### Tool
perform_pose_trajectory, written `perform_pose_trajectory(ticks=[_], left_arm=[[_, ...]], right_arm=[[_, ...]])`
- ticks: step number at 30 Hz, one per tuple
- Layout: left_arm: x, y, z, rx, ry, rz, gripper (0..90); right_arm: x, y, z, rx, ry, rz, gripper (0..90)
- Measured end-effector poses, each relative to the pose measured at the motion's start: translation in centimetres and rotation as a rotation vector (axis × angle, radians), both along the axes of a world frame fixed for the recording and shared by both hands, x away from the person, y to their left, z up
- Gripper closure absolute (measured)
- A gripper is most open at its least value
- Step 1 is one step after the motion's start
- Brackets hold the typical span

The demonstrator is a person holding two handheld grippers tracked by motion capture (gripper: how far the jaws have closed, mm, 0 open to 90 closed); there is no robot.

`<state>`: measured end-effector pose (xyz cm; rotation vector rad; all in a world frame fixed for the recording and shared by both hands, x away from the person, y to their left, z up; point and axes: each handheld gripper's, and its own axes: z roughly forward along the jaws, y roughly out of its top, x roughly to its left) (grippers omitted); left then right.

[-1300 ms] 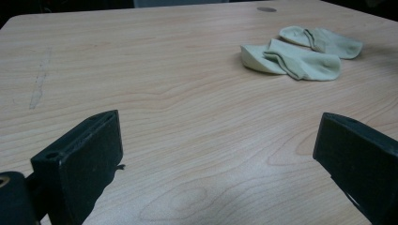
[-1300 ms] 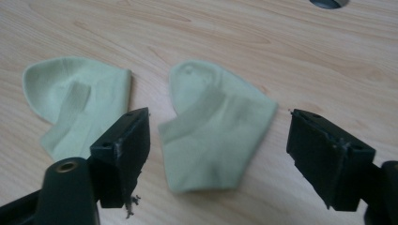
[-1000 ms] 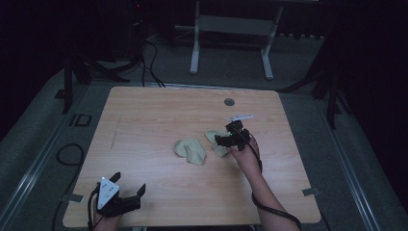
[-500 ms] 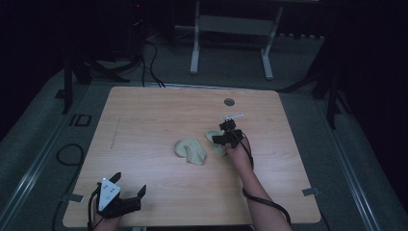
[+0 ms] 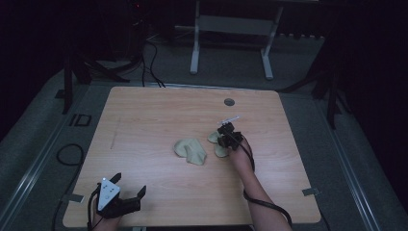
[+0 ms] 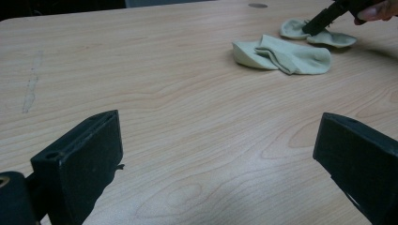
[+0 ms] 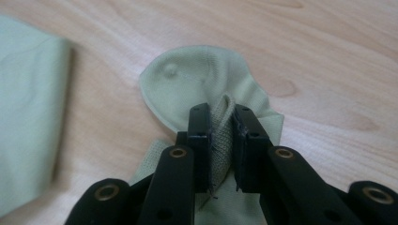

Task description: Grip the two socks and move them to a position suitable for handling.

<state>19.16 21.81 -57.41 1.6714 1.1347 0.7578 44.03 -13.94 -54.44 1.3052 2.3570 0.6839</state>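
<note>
**Right sock pinched, pairing barely begun**

Two pale green socks on the wooden table (image 5: 144,115). Nearer the middle, one sock (image 5: 191,150) lying loosely folded over itself, untouched. Just beside it to the right, a second sock (image 7: 206,89) flat on the wood, with a ridge of its knit gathered and squeezed between the jaws of the right gripper (image 7: 220,126), which have just been closing onto it. Fabric clearly clamped, not yet lifted off the surface.

Left gripper (image 5: 126,196) parked at the near left corner, well apart from both socks, jaws spread wide with nothing between them.

Done so far, by the look of it: the grasp alone. Left to do, probably: raising the pinched sock, then laying it on or alongside its partner; left hand's part not yet started.
</note>
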Motion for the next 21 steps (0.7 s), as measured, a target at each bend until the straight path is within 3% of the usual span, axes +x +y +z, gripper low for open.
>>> perform_pose_trajectory(ticks=[8, 12, 15, 16, 20, 21], left_arm=[[0.0, 0.0, 0.0, 0.001, 0.0, 0.003, 1.6], [0.0, -0.1, 0.0, 0.007, 0.002, 0.0, 1.6], [0.0, -0.2, 0.0, 0.007, 0.0, 0.001, 1.6], [0.0, -0.2, 0.0, 0.006, 0.001, 0.0, 1.6], [0.0, -0.1, 0.0, 0.003, 0.002, 0.002, 1.6], [0.0, -0.1, 0.0, -0.003, -0.001, -0.002, 1.6]], right_arm=[[-1.0, -0.4, 1.6, -0.012, -0.004, 0.022, 79.6], [-2.4, -1.1, 3.3, 0.02, -0.028, 0.043, 79.6], [-2.6, -1.1, 3.6, 0.026, -0.032, 0.047, 79.6], [-4.0, -1.6, 4.9, 0.045, -0.05, 0.074, 79.6], [-5.3, -2.1, 6.0, 0.056, -0.064, 0.093, 79.6], [-6.3, -2.5, 6.6, 0.06, -0.07, 0.108, 79.6]])
